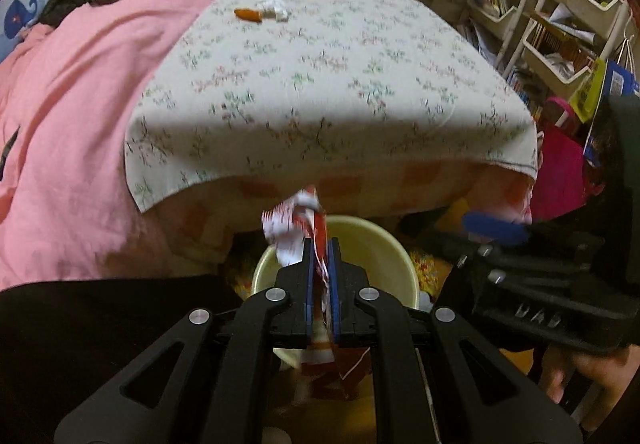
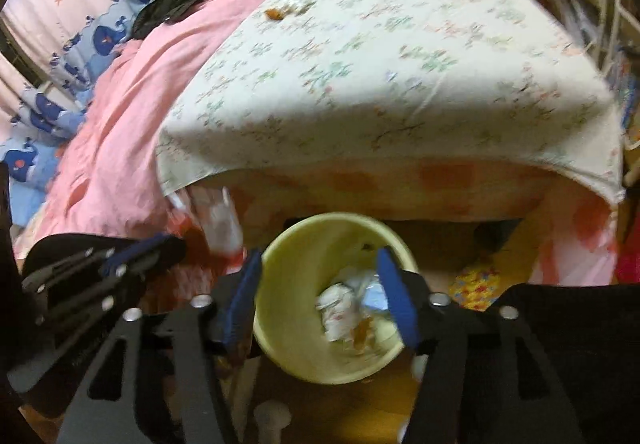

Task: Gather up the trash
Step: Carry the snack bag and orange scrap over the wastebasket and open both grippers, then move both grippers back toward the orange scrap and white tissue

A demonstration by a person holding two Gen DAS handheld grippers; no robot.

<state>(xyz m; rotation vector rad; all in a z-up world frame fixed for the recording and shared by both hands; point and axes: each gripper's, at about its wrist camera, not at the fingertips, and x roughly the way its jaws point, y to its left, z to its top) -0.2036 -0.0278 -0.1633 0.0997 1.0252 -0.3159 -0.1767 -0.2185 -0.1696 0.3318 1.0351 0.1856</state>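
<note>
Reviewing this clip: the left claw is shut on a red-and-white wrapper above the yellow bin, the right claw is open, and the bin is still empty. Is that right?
Not quite: the yellow bin is not empty. The right wrist view shows crumpled trash already lying inside it. The rest stands: the left claw is shut on the red-and-white wrapper above the bin, and the right claw is open.

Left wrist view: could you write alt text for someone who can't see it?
The left gripper has its jaws shut on a crumpled red-and-white wrapper above a pale yellow bin. Beyond, a floral cloth still holds an orange scrap and white paper.
</note>
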